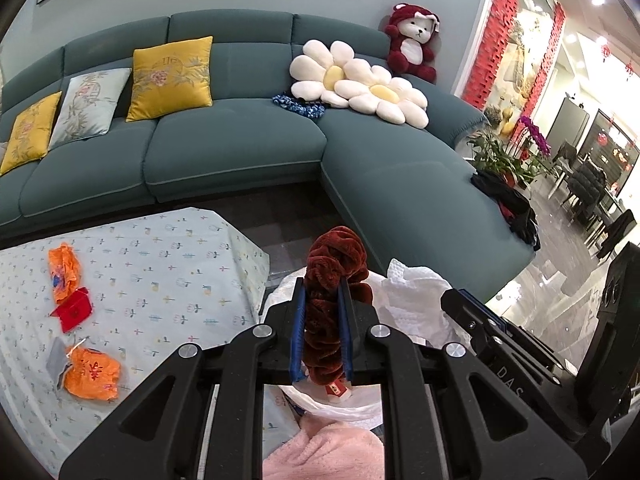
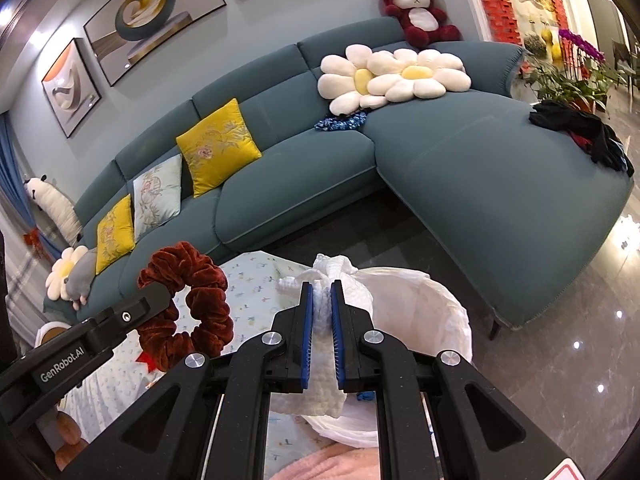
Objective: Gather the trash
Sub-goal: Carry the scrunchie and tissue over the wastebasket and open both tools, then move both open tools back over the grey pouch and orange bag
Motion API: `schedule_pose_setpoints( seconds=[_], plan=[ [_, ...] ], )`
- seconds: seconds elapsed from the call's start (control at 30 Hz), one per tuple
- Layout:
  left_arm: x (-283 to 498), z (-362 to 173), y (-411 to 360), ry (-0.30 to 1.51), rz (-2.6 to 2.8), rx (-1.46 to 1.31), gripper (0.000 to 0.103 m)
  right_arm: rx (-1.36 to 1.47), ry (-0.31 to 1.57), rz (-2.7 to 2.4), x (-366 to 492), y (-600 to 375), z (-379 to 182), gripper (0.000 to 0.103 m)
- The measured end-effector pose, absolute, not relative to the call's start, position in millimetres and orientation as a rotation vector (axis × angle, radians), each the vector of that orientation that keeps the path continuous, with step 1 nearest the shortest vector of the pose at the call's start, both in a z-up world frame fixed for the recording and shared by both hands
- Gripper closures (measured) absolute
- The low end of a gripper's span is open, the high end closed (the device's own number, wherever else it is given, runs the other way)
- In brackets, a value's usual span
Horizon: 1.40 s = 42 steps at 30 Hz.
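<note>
Left hand-held gripper (image 1: 322,292): it is clenching a dark red velvet scrunchie (image 1: 334,280) between its blue pads (image 1: 298,332); the scrunchie is standing up between the fingers and bulging above the tips.
Right hand-held gripper (image 2: 322,294): it is gripping a crumpled white paper towel (image 2: 326,364), which is hanging down below the pads and bunching up above them.
Scrunchie from the right wrist view: it is showing as a full ring (image 2: 188,312) pinched at one side by the left hand-held gripper (image 2: 160,294), and it is hanging over the edge of the bench.
Trash bag: a white plastic bag (image 2: 432,312) is gaping open just beyond both hand-held grippers, beside the bench corner, and the paper towel is hanging at its near rim.
Bench: it is wearing a pale cloth with small flower prints (image 1: 160,272).
Remaining trash: two orange wrappers (image 1: 64,266) (image 1: 94,376) and a red packet (image 1: 76,314) are lying on the cloth, well to the left of the bag.
Background: a teal sofa (image 1: 240,152) is carrying yellow cushions (image 1: 172,78), flower-shaped pillows (image 1: 360,84) and a red and white plush bear (image 1: 414,44).
</note>
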<state>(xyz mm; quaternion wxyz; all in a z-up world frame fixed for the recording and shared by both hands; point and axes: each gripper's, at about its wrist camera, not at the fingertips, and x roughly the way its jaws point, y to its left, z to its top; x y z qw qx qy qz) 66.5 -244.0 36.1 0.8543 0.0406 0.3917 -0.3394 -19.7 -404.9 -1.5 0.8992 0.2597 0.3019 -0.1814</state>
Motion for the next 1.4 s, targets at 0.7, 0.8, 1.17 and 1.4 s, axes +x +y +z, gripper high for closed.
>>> schedule_pose_setpoints(
  seconds=[0.7,0.8,1.17,1.4],
  plan=[
    [71.5,34.7,-243.8,0.827,-0.696,0.064,0.074,0.528,0.647,-0.393,-14.7,-401.1,-6.7,0.078],
    [72.9,35.7,-240.9,0.827,-0.693,0.058,0.074,0.525,0.646,-0.389,-12.9,-399.2,-4.9,0.077],
    [78.2,40.8,-220.4,0.824,-0.66,0.026,0.074,0.491,0.653,-0.358,-4.0,-381.6,1.5,0.076],
    [89.2,38.1,-188.6,0.829,-0.609,-0.007,0.073,0.457,0.674,-0.311,8.3,-356.1,3.4,0.076]
  ],
)
